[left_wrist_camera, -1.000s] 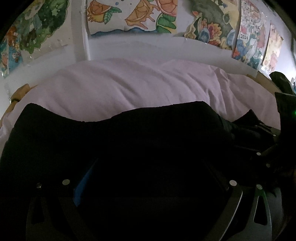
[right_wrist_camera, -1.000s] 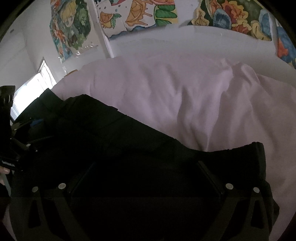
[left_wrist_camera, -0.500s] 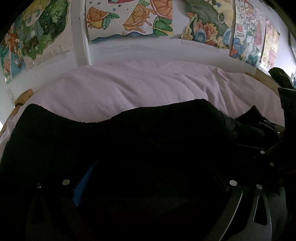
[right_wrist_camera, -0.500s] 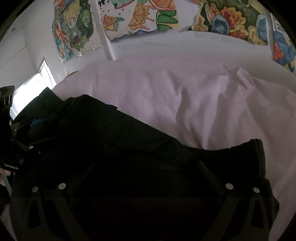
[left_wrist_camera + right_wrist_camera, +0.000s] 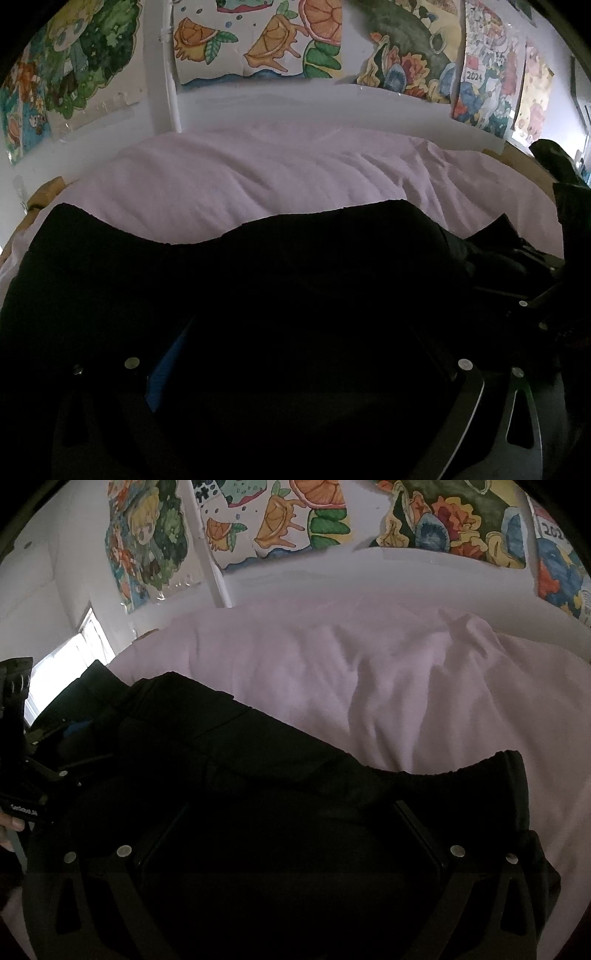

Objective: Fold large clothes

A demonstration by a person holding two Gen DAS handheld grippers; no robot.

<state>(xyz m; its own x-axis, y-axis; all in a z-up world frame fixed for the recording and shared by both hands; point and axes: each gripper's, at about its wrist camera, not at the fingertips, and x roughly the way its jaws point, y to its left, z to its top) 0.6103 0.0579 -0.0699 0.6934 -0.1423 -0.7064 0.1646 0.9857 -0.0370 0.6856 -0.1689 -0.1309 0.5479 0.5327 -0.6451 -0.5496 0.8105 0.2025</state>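
Note:
A large black garment [image 5: 258, 266] lies across a bed with a pale lilac sheet [image 5: 258, 184]. It drapes over both grippers and hides their fingertips. My left gripper [image 5: 295, 350] sits under the cloth near its left end; a blue finger pad [image 5: 162, 376] shows. My right gripper [image 5: 291, 834] sits under the cloth [image 5: 258, 760] near the ribbed right edge [image 5: 509, 775]. Whether either grips the cloth is hidden. Each gripper shows at the edge of the other's view, the right one [image 5: 546, 295] and the left one [image 5: 33, 775].
Colourful posters [image 5: 258, 40] hang on the white wall [image 5: 295, 103] behind the bed. A bright window [image 5: 74, 653] is at the far left. A dark object [image 5: 554, 158] stands beyond the bed's right end.
Both views have tilted slightly, so the posters and sheet sit a little lower in frame. The garment keeps the same drape over both grippers.

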